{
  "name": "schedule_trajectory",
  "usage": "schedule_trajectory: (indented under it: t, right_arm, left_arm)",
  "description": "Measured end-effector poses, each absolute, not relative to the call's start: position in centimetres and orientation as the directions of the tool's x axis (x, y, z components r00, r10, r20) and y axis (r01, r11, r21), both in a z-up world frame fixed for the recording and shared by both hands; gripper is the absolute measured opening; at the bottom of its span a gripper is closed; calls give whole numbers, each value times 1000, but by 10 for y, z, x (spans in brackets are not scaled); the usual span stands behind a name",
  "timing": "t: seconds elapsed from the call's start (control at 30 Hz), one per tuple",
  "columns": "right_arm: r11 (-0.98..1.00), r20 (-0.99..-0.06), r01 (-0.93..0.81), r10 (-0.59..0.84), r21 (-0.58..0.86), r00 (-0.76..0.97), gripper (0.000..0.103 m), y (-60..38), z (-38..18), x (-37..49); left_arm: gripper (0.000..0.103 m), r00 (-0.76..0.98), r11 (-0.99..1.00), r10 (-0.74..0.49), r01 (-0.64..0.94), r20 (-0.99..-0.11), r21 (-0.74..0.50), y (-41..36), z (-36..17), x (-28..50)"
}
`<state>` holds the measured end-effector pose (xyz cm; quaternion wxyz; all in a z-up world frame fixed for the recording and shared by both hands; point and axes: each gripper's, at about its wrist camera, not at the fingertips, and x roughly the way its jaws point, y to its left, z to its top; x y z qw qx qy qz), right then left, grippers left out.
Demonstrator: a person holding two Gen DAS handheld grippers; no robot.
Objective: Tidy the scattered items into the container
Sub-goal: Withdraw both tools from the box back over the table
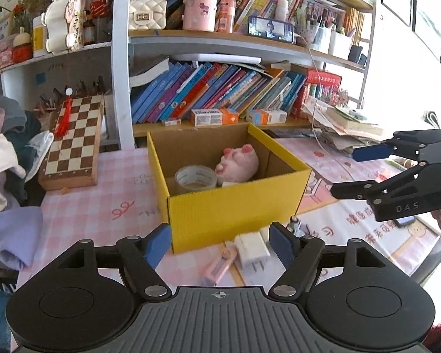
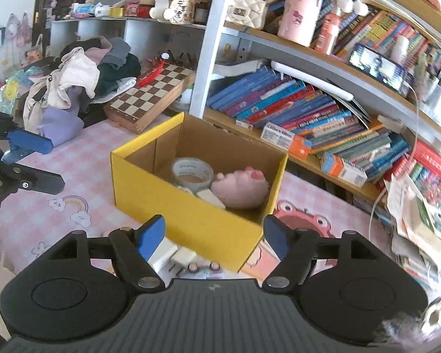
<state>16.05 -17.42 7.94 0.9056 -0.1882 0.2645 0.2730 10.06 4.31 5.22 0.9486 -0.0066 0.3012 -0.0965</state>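
A yellow cardboard box (image 1: pixel 220 214) stands on the pink checked tablecloth; it also shows in the right wrist view (image 2: pixel 173 206). Inside lie a roll of clear tape (image 1: pixel 195 178), a pink plush pig (image 1: pixel 238 164) and a white block (image 2: pixel 210 198). In front of the box lie a white charger plug (image 1: pixel 251 248), a pink utility knife (image 1: pixel 219 267) and a small grey item (image 1: pixel 294 224). My left gripper (image 1: pixel 220 242) is open and empty just above the plug. My right gripper (image 2: pixel 213 235) is open and empty at the box's near corner; it also shows in the left wrist view (image 1: pixel 342 173).
A folded chessboard (image 1: pixel 73 144) leans at the left beside a pile of clothes (image 1: pixel 8 161). Shelves of books (image 1: pixel 214 91) stand behind the box. Stacked papers (image 1: pixel 347 129) lie at the right. A phone (image 1: pixel 405 220) lies under the right gripper.
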Motion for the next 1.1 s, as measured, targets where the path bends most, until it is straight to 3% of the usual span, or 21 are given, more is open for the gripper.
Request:
schedule_trajectory:
  t: [0.37,0.6,1.1]
  right_arm:
    - [863,-589,-488,329,-129,738,87,-193,66,131]
    - [892,-619,-438,281,-114,733,99,-197,47,120]
    - [871,-737,-470,222,-145,639,100,-185,-11,99]
  left_arm:
    - [87,807,992,-125,117,-578,-52,53,43,75]
    - [89,803,996,-85,77,-590,-37,56,33,64]
    - [89,717,997,-78,70,-692,-40,45,-8,58]
